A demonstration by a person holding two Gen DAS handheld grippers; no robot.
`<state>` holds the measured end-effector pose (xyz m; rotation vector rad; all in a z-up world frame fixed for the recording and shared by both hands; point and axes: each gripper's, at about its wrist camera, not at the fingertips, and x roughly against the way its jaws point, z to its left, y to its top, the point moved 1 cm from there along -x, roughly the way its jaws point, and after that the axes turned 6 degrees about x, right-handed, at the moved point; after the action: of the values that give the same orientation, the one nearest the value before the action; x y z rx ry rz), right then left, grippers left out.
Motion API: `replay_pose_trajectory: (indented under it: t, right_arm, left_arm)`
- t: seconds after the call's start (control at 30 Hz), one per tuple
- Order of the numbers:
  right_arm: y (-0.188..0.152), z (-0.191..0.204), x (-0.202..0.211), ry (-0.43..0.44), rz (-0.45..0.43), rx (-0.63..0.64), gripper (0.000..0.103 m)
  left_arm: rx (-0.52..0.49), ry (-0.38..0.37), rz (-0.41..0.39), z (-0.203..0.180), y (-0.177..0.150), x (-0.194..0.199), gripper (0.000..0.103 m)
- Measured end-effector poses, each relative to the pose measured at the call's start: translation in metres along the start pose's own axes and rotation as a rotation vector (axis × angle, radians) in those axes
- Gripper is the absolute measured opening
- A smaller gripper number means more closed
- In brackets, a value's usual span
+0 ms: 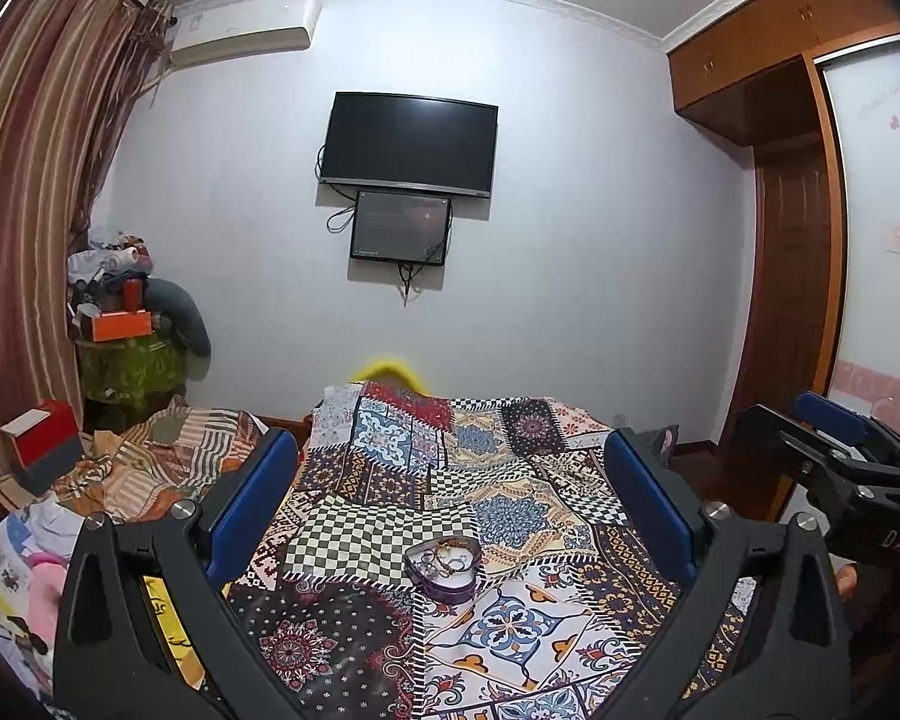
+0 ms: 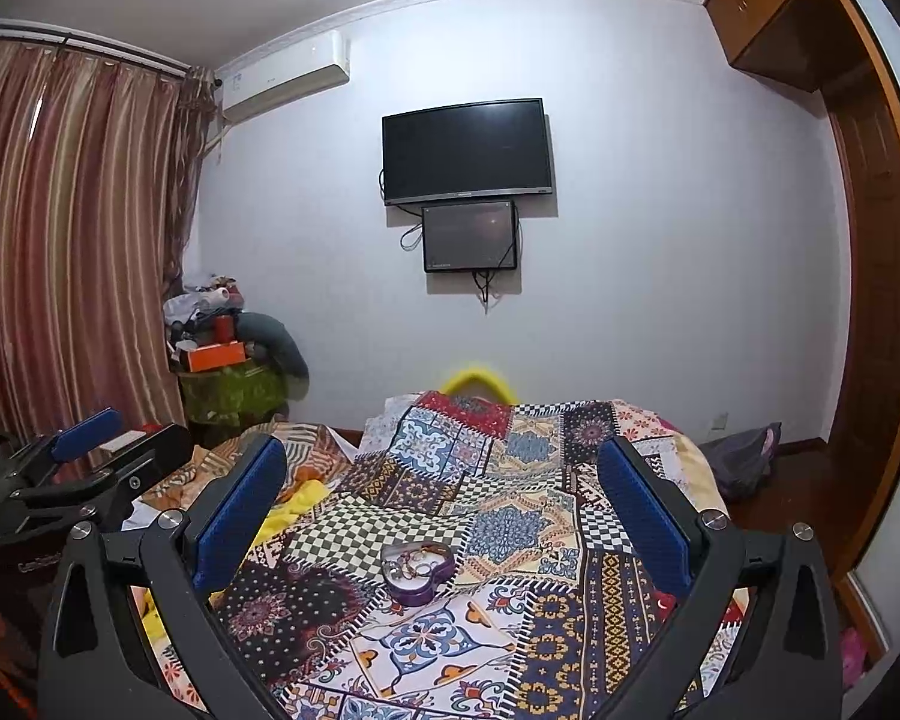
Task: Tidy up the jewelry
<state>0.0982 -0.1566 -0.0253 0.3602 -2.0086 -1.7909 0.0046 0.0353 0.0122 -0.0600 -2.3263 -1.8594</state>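
Observation:
A purple heart-shaped tin [image 1: 444, 567] lies open on the patchwork bedspread [image 1: 498, 510] and holds several pieces of jewelry, rings and a chain. It also shows in the right wrist view [image 2: 417, 570]. My left gripper [image 1: 450, 468] is open and empty, held above and short of the tin. My right gripper [image 2: 444, 474] is open and empty too, at about the same distance. The right gripper shows at the right edge of the left wrist view [image 1: 834, 450]. The left gripper shows at the left edge of the right wrist view [image 2: 90, 450].
A TV [image 1: 408, 144] and a smaller screen [image 1: 401, 227] hang on the far wall. Piled boxes and clothes [image 1: 126, 324] stand at the left by striped curtains [image 1: 24, 210]. A wooden wardrobe [image 1: 798, 240] is at the right. Crumpled bedding [image 1: 162, 462] lies left of the bedspread.

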Motion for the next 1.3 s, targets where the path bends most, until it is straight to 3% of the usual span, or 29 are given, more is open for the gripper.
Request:
replay_pose_trajectory:
  t: [1.3]
  right_arm:
    - [0.0013, 0.0040, 0.0016, 0.001, 0.016, 0.005, 0.103]
  left_arm:
    - [0.007, -0.042, 0.017, 0.0018, -0.0001, -0.0019, 0.102]
